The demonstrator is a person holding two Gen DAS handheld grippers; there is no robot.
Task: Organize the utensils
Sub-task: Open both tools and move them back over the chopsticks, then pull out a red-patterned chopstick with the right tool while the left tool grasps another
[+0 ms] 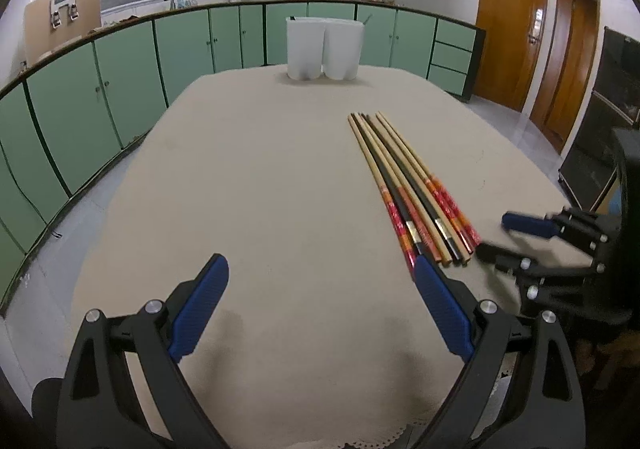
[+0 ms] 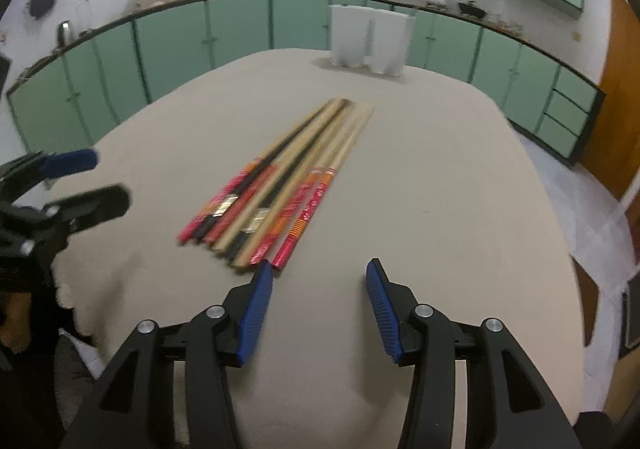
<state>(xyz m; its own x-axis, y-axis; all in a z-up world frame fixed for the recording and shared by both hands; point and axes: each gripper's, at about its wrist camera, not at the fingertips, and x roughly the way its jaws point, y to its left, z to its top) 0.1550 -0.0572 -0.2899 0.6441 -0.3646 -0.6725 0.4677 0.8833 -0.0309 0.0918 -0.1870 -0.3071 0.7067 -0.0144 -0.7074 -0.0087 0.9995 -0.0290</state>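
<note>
— What's in front of you, biggest thing first?

— The table (image 1: pixel 280 177), covered in a beige cloth, fills most of what I see from both wrists. Behind it runs a long row of green cabinets (image 1: pixel 120 89) under a counter.

— And on the table?

— At the far edge stand two white containers (image 1: pixel 322 49), upright and touching side by side. Nearer to me lies a bundle of chopsticks (image 1: pixel 404 185), flat on the cloth and packed close together, thin tips pointing toward the containers, red and orange patterned ends toward me. Some are pale wood, some dark.

— Where are your tongs?

— My left gripper (image 1: pixel 320 281) hangs low over the bare cloth with its jaws spread wide and nothing between them; its right blue pad (image 1: pixel 440 305) sits just beside the patterned ends of the bundle. My right gripper (image 2: pixel 318 281) also has its jaws apart, less widely, with only cloth in the gap. Its left pad (image 2: pixel 256 313) is just short of the nearest chopstick ends. Neither is holding anything.
</note>
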